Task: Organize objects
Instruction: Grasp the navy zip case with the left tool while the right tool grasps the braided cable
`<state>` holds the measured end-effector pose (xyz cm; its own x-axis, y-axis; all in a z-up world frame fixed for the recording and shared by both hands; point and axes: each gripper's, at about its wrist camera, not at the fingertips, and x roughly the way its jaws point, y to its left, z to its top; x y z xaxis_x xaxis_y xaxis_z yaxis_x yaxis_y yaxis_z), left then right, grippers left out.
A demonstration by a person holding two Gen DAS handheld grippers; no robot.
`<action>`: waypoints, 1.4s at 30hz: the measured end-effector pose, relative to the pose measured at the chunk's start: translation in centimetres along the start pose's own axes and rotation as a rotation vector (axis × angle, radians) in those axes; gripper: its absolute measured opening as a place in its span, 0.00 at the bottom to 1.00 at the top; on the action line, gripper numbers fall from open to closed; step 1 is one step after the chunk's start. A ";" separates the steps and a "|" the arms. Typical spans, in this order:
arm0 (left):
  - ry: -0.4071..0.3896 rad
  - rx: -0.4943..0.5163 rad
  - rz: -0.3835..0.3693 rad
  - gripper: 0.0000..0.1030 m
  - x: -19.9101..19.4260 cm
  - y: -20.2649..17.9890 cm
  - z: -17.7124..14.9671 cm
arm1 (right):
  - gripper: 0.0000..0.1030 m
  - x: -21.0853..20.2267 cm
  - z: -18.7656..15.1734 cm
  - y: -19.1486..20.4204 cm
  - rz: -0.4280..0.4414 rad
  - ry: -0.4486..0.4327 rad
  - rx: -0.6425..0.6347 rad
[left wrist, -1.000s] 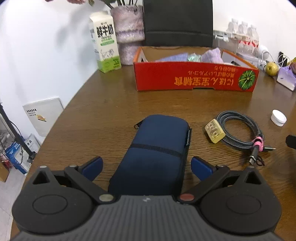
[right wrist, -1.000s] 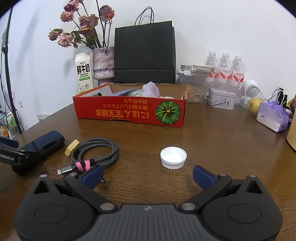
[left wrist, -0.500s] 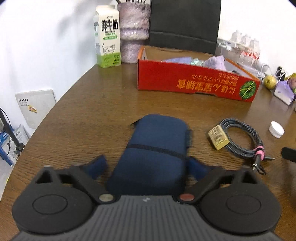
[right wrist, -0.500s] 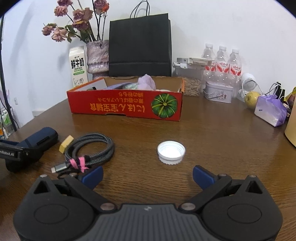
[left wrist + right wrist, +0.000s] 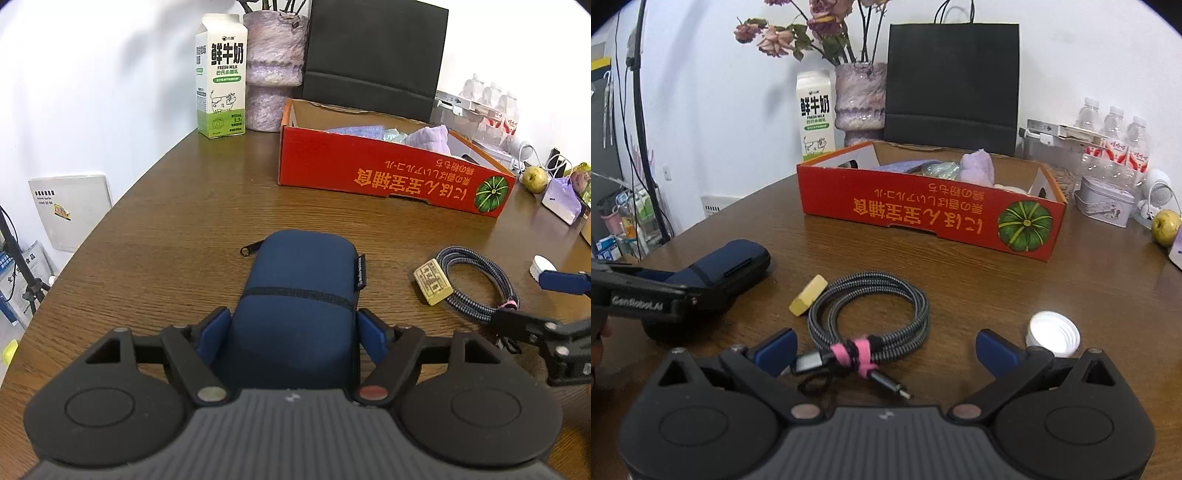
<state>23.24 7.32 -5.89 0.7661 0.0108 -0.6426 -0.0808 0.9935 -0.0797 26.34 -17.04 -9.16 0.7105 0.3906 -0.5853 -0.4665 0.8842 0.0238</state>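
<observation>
Your left tool (image 5: 293, 334) is clamped on the navy pouch (image 5: 301, 291), resting on the surface (image 5: 166, 236). Your right tool (image 5: 884, 350) gapes wide over the coiled cable (image 5: 871, 314). Eraser (image 5: 808, 290) and cap (image 5: 1052, 332) wait; beyond, the red box (image 5: 923, 210) holds some items.

Table (image 5: 177, 236) is dark wood grain with a slight sheen. The navy pouch (image 5: 299, 291) looks like matt woven cloth, the cable (image 5: 871, 306) has a rough braided jacket, the box (image 5: 923, 210) is printed red cardboard, and the cap (image 5: 1052, 332) is ridged white plastic.
</observation>
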 end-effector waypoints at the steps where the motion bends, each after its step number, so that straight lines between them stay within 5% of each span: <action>1: 0.000 -0.001 -0.001 0.74 0.0 0.0 0.0 | 1.00 0.3 0.3 0.1 -0.001 0.009 -0.004; 16: 0.000 -0.004 -0.007 0.76 0.0 0.1 0.0 | 1.00 4.4 1.3 1.0 0.017 0.078 -0.014; 20: 0.000 -0.004 -0.007 0.77 0.0 0.1 0.0 | 1.00 4.0 1.0 1.2 0.036 0.079 -0.032; 23: -0.001 -0.002 -0.007 0.77 0.0 0.1 0.0 | 0.82 3.3 0.8 1.2 0.030 0.060 -0.025; 36: -0.005 -0.006 -0.002 0.77 0.0 0.1 -0.1 | 0.82 -0.3 -1.4 -0.5 -0.028 0.048 -0.011; 42: -0.002 0.005 0.029 0.93 0.2 -0.3 0.0 | 0.89 0.0 -1.3 -0.6 -0.012 0.059 0.002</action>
<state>23.44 7.04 -5.99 0.7651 0.0398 -0.6427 -0.0999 0.9933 -0.0574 25.91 -17.91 -10.27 0.6839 0.3638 -0.6324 -0.4568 0.8894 0.0176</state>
